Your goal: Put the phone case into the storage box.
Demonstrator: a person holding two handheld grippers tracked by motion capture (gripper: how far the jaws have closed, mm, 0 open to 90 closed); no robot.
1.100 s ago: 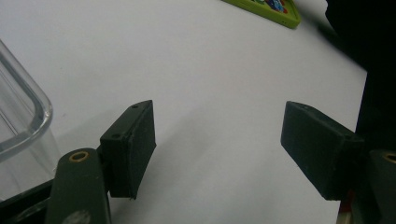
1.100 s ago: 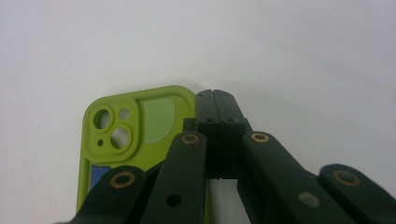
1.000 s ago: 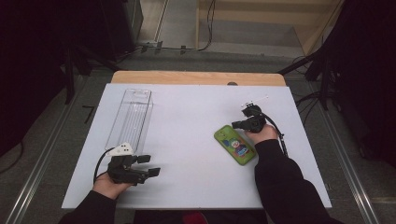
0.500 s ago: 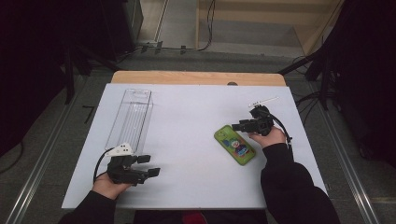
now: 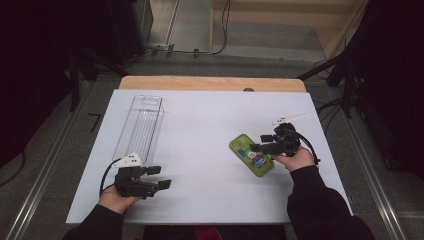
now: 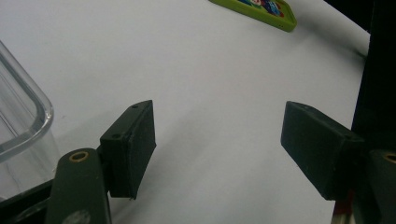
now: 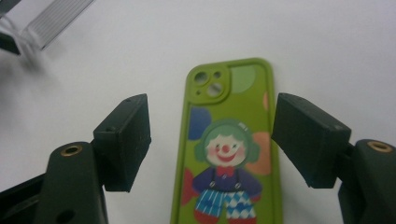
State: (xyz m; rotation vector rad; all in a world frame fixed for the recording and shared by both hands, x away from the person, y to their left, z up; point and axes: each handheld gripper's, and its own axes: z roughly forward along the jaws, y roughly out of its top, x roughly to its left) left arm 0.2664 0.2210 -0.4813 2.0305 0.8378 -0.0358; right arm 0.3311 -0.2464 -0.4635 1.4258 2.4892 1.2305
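Green phone case [image 7: 229, 154] flat on table, right gripper [image 7: 212, 140] fingers spread astride it, clear bin [image 5: 140, 126] empty.

The green phone case [image 7: 229, 154] runs off the bottom edge; the clear container [image 6: 18, 140] is cropped, seemingly blurred.

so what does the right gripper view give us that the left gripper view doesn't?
Right gripper view alone: the clown print and camera cutouts on the green phone case, lying between the open right tongs. Left gripper view alone: the rounded corner of the clear plastic box beside the open left tongs, bare table between the jaws. Shared: the white table and the phone case, in the left gripper view just a far edge.
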